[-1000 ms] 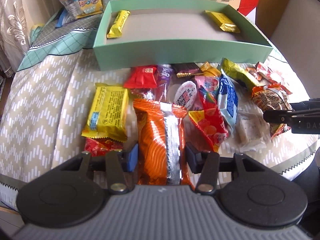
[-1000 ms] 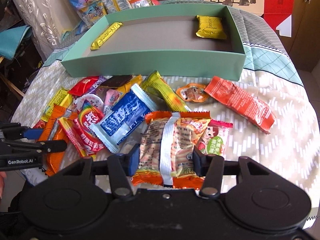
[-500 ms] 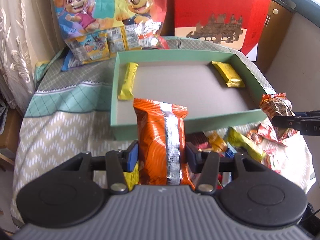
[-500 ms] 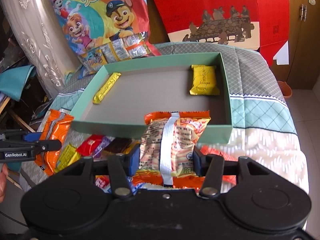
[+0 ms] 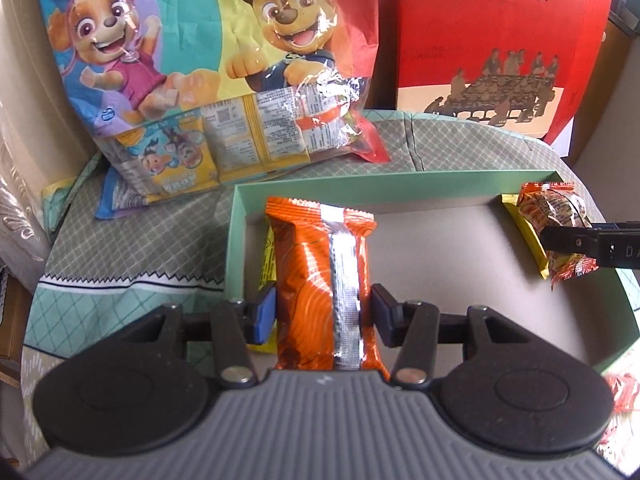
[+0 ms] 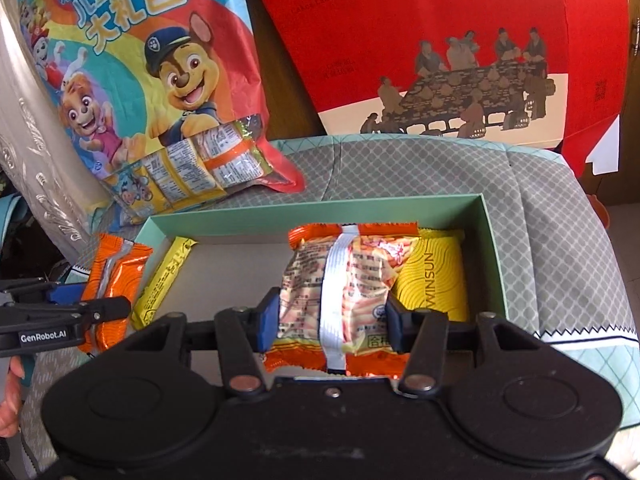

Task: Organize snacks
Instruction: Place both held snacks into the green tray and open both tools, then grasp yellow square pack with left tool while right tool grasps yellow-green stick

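My left gripper (image 5: 323, 312) is shut on an orange snack packet with a silver seam (image 5: 324, 280), held over the left end of the green box (image 5: 236, 248). A yellow bar (image 5: 267, 268) lies in the box behind that packet, mostly hidden. My right gripper (image 6: 330, 322) is shut on an orange-edged packet with a white seam (image 6: 340, 284), above the right end of the green box (image 6: 492, 256) and over a yellow packet (image 6: 436, 284). In the right wrist view the left gripper (image 6: 80, 312) and its orange packet (image 6: 114, 276) show at the left, beside the yellow bar (image 6: 166, 280).
A large cartoon-dog gift bag (image 5: 208, 72) and a red printed box (image 5: 500, 40) stand behind the green box on the cloth-covered table (image 5: 132, 248). A fingertip (image 6: 12, 396) shows at the left edge. Loose snacks (image 5: 618, 396) peek out at the lower right.
Both grippers have carried their packets away from the loose pile and forward over the green box. The pile has dropped out of view and the bag and red box loom closer.
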